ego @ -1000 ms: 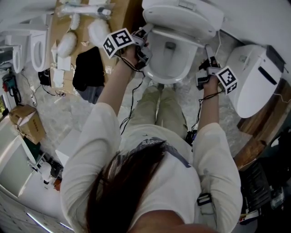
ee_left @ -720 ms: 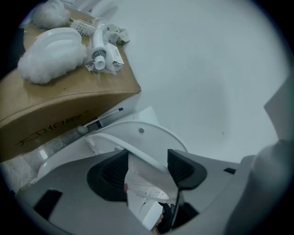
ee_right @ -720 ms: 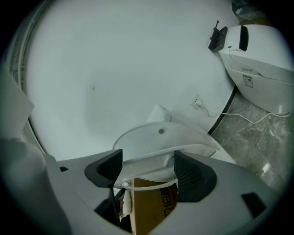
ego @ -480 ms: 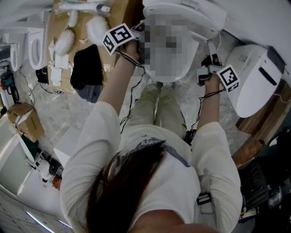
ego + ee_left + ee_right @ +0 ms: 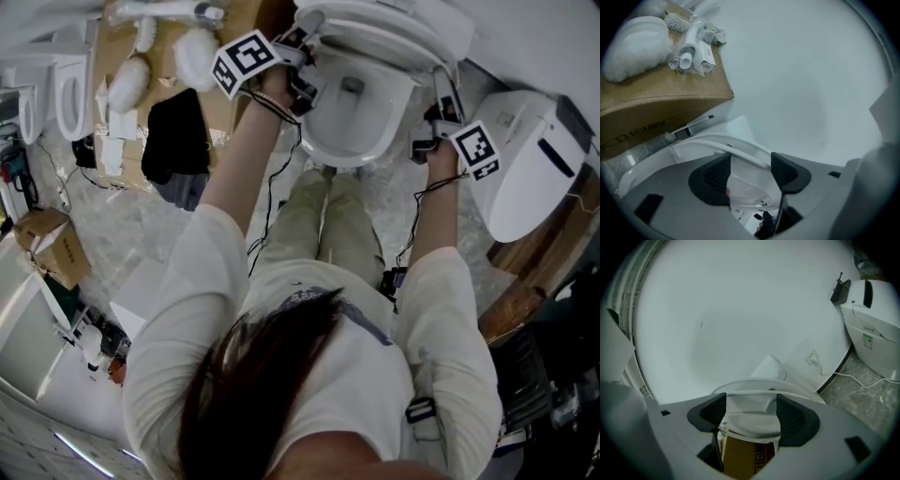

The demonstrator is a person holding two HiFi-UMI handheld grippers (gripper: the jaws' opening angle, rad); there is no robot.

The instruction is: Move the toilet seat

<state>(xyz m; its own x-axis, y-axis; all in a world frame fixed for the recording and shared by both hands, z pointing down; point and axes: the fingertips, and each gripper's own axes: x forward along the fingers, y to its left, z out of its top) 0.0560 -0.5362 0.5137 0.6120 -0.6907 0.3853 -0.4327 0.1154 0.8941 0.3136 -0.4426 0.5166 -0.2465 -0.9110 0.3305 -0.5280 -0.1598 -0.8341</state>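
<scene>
Grippers: I count two, left gripper and right gripper, beside the one toilet seat, lifted above its bowl. Both are spread wide. The right one's jaws have just been opening, with the seat's edge between them.

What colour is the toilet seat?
The toilet seat is plain white; the head view shows it best.

head view looks steeply down; both gripper views face the toilet.
</scene>
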